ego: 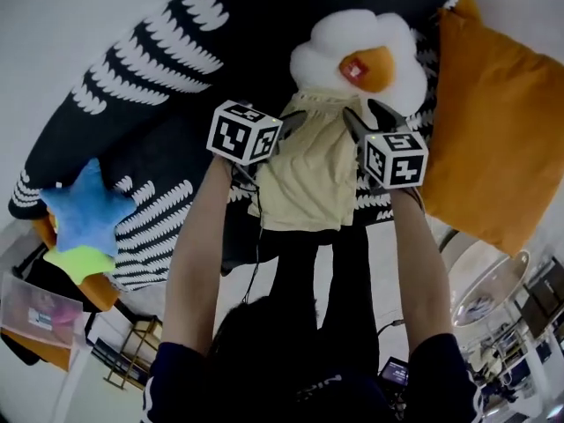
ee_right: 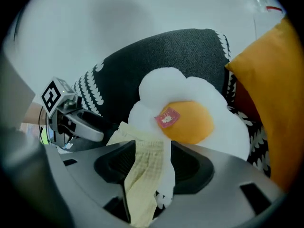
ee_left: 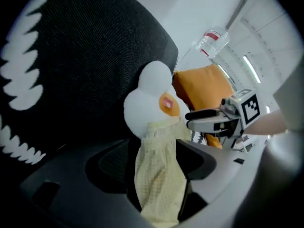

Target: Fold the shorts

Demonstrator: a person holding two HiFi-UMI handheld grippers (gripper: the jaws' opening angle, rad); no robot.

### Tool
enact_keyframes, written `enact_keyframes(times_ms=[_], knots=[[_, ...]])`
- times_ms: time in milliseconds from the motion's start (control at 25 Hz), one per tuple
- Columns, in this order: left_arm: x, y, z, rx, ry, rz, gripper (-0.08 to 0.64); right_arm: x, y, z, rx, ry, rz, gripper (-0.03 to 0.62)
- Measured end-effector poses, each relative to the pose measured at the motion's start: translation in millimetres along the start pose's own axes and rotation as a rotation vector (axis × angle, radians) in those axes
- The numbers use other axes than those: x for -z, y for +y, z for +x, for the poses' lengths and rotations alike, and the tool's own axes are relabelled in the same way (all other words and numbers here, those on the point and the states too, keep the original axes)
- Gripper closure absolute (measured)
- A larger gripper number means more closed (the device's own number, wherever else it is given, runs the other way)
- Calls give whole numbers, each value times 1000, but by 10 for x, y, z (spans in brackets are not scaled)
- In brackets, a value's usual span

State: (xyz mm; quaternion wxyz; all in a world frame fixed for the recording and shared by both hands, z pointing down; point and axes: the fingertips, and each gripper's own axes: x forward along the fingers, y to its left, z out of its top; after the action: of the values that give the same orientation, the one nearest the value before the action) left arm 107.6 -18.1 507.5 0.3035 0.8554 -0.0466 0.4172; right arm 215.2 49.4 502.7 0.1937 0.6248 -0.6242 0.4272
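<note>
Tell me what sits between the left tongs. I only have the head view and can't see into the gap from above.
Observer: The yellow shorts run up through the left tongs. The left gripper view shows the jaws standing apart around the cloth.
Operator: And the right tongs?
Observer: The shorts hang through them too, against one jaw, with what looks like a gap at the other, so they don't seem clamped.
Operator: Anything past the orange cushion?
Observer: A clear plastic bottle with a red label, seen from the left gripper view.
</note>
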Motion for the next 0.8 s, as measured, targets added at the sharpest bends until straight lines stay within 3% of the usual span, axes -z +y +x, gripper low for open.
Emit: enact_keyframes(times_ms=[200, 320, 400, 440, 560, 800], knots=[[210, 49, 405, 130, 216, 11, 250, 63, -89, 103, -3, 34, -11, 360], [317, -21, 537, 196, 283, -32, 351, 146, -120, 159, -10, 39, -8, 359], [313, -55, 582, 192, 283, -2, 464, 174, -97, 188, -18, 46, -24, 359], [290, -68, 576, 181, 269, 43, 505, 168, -74, 189, -22, 49, -42, 360], [231, -139, 431, 162, 188, 226, 512, 164, 25, 134, -66, 69, -147, 352], [201, -391, 44, 181, 94, 514, 514, 183, 181, -16, -225, 178, -585, 291]])
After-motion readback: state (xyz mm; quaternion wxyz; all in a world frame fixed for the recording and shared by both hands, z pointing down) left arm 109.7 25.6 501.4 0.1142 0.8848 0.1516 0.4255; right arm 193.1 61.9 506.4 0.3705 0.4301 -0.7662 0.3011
